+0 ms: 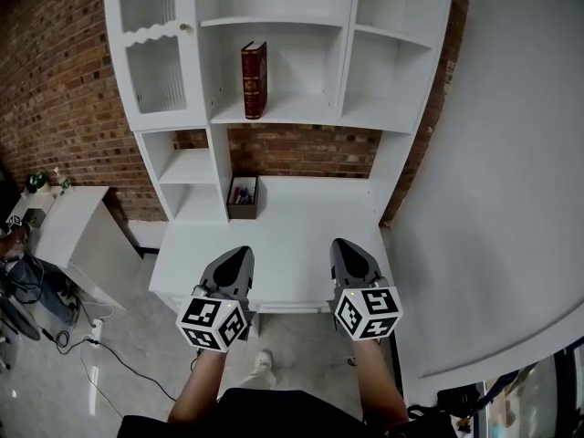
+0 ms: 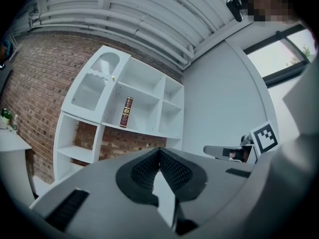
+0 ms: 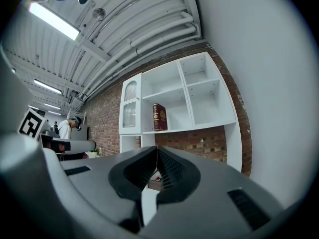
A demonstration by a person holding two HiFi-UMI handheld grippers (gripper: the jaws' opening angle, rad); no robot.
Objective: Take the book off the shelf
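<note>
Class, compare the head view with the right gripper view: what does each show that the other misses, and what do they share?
Only the head view: the floor and the wearer's forearms. Only the right gripper view: ceiling lights and a distant person. Both: the red book upright on the white shelf unit, brick wall behind.

No words or numbers can be read here. The book [image 1: 254, 80] on the shelf [image 1: 301, 112] has gold marks on its spine, but they are too small to read. The cube [image 1: 213, 322] on the left gripper [image 1: 239, 254] and the cube [image 1: 368, 313] on the right gripper [image 1: 345, 245] show only black-and-white squares, no letters.
</note>
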